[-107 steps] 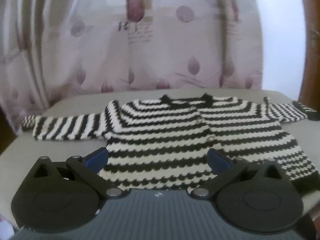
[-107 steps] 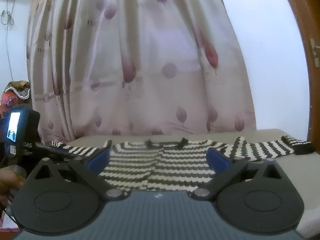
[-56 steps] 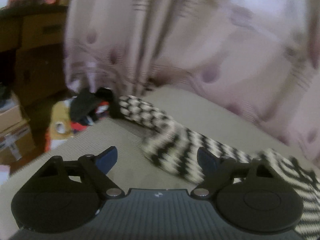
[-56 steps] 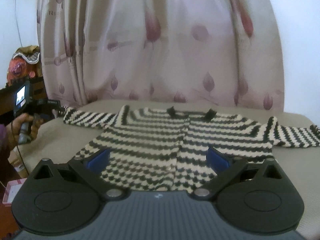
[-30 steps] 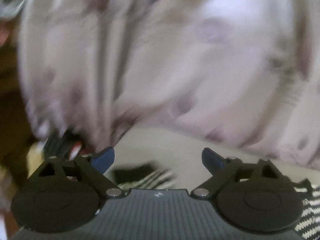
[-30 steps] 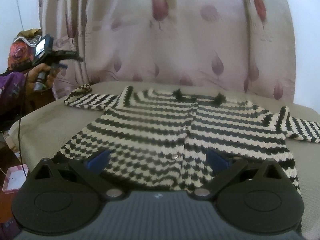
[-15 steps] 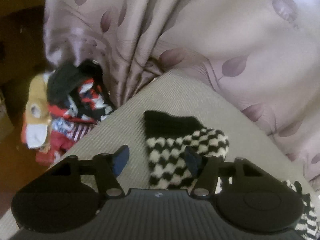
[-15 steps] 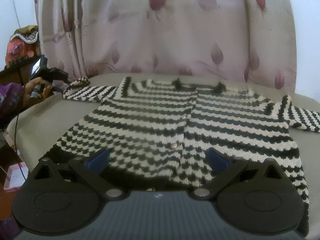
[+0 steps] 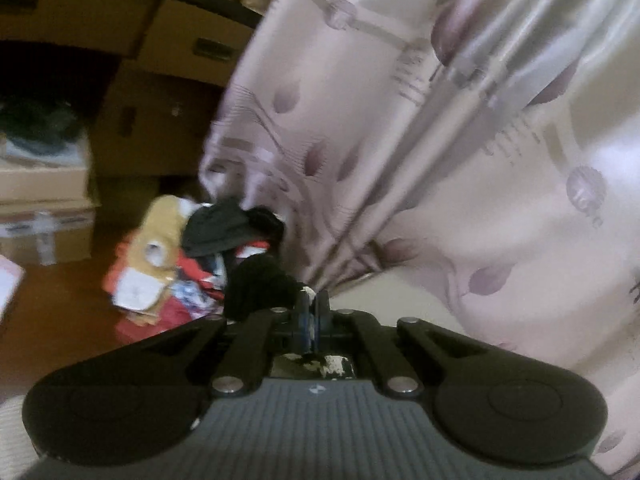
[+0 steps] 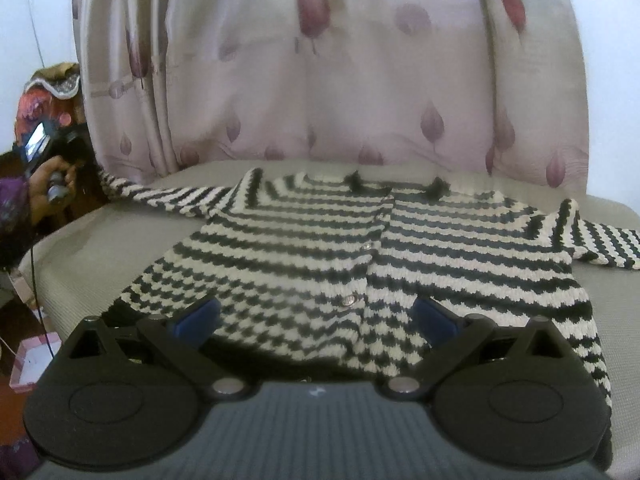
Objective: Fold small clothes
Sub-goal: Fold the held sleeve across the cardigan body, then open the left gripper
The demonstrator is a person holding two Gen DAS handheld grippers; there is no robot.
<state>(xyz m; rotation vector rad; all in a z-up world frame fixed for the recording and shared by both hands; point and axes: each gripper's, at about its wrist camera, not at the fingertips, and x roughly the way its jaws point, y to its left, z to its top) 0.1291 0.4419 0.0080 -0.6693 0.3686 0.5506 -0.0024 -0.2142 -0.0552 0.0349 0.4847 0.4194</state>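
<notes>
Curtain (image 9: 440, 140) backs left tongs (image 9: 313, 312) clamping cuff (image 9: 260, 288).

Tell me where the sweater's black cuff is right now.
In the left wrist view, the black cuff is pinched in the shut left gripper, just below the curtain.

Open right tool (image 10: 316, 316) hovers over striped cardigan (image 10: 360, 256).
</notes>
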